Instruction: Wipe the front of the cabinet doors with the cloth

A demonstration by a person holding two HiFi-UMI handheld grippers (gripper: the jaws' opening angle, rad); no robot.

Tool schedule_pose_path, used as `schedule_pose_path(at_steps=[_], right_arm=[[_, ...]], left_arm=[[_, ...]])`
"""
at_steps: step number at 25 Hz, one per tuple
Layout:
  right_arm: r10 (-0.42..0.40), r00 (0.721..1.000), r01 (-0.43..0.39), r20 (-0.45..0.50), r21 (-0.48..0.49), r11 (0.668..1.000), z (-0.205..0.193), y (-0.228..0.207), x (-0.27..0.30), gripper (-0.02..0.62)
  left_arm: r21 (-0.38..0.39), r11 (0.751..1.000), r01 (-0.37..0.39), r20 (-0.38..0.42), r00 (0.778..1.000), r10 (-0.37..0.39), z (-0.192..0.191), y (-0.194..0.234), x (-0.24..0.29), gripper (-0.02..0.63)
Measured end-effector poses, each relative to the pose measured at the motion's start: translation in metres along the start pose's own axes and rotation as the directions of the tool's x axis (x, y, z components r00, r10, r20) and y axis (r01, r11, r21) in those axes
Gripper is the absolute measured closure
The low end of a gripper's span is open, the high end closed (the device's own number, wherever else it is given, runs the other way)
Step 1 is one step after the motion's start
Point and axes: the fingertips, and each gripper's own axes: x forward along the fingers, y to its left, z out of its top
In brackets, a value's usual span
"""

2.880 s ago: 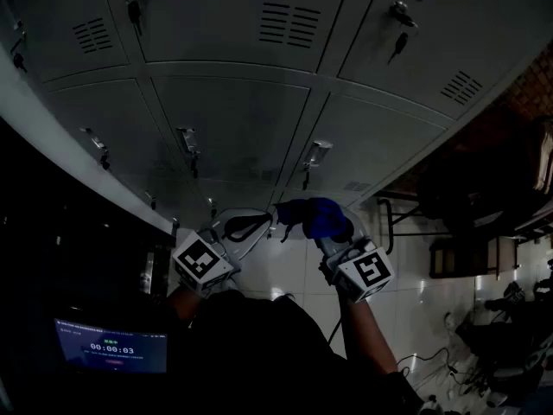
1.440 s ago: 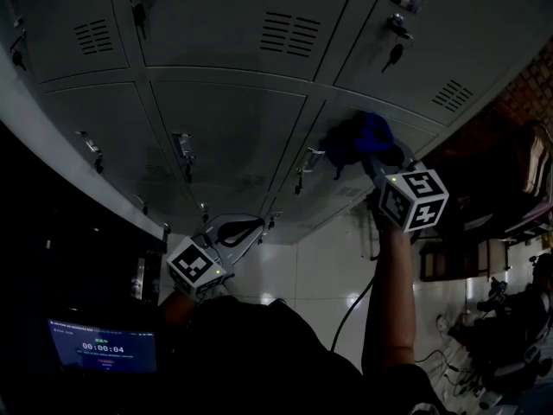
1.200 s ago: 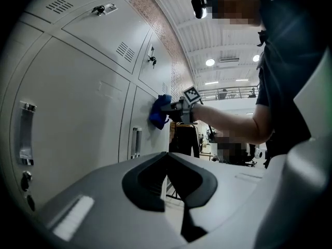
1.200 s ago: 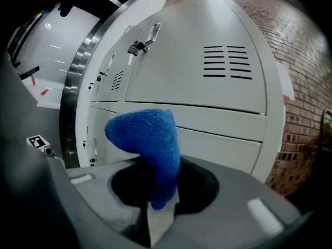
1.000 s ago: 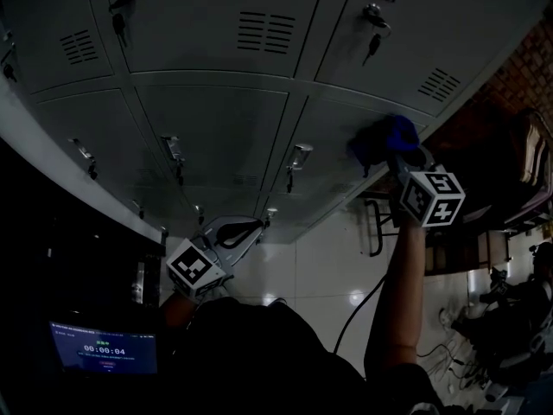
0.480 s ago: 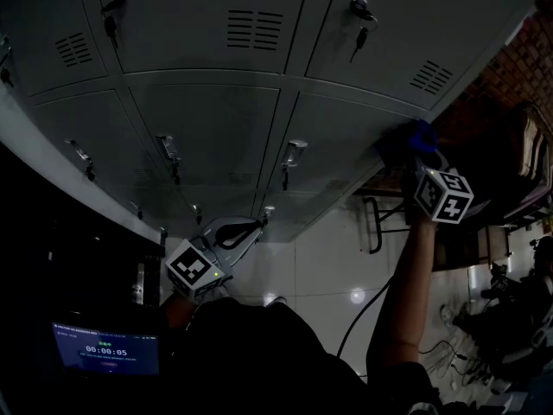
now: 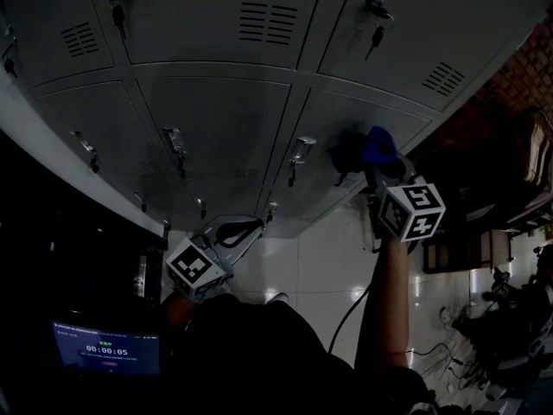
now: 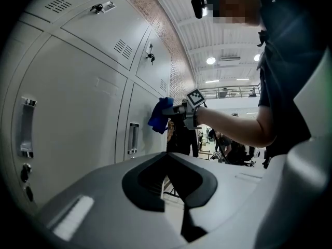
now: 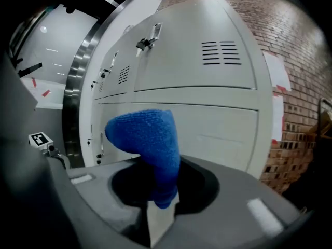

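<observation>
Grey metal cabinet doors [image 7: 216,119] fill the head view. A blue cloth [image 7: 373,145] is bunched in my right gripper [image 7: 373,164], which is shut on it and holds it against the lower right door [image 7: 380,111], right of a handle [image 7: 300,151]. In the right gripper view the cloth [image 9: 148,139] stands up out of the jaws [image 9: 158,201] before a door [image 9: 207,134]. My left gripper [image 7: 251,229] hangs low near the bottom doors, shut and with nothing in it. The left gripper view shows its jaws [image 8: 174,191] together, with the cloth [image 8: 161,115] far off.
Keys hang in the locks of the upper doors [image 7: 377,33]. A brick wall [image 7: 527,76] and dark furniture [image 7: 458,249] lie to the right over a tiled floor [image 7: 320,266]. A lit timer screen [image 7: 105,347] sits at the lower left. A cable [image 7: 346,314] trails beside the right arm.
My right gripper rose with the cloth from beside the left gripper to the lower right door, swept right along it, and has now come back left. The left gripper stayed put.
</observation>
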Motion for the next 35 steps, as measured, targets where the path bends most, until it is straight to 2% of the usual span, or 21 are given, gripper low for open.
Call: schedule_pose_path(at_steps=[4,8,12,16,20,26,35], right_arm=[[0.107,0.994,-0.107,-0.012,-0.014,0.994,0.002,0.048,0.034,0.515],[0.173,0.985,-0.174,-0.027,-0.037,0.984,0.004,0.08,0.061,0.515],[0.184,0.982,-0.186,-0.038,-0.058,0.981,0.002,0.092,0.076,0.515],[0.187,0.982,-0.189,-0.035,-0.049,0.981,0.001,0.09,0.075,0.515],[0.146,0.988,-0.148,-0.051,-0.045,0.988,-0.007,0.07,0.067,0.515],[0.042,0.996,-0.043,-0.073,-0.012,0.999,-0.024,0.015,0.043,0.515],[-0.116,0.987,0.121,-0.108,0.042,0.992,-0.052,-0.064,0.008,0.515]], left_arm=[[0.009,1.0,-0.022,0.004,1.0,0.022,-0.002,0.006,-0.006,0.6],[-0.004,0.999,-0.046,0.002,0.999,0.046,0.001,0.011,-0.014,0.6],[0.024,0.997,-0.075,0.013,0.997,0.074,-0.006,0.021,-0.026,0.6],[0.0,0.996,-0.092,0.0,0.996,0.092,-0.009,0.025,-0.032,0.6],[0.001,0.997,-0.075,-0.001,0.997,0.075,-0.004,0.021,-0.025,0.6],[0.004,1.0,-0.027,-0.003,1.0,0.027,-0.002,0.008,-0.01,0.6],[0.016,1.0,0.015,-0.008,1.0,-0.015,0.001,-0.004,0.006,0.6]])
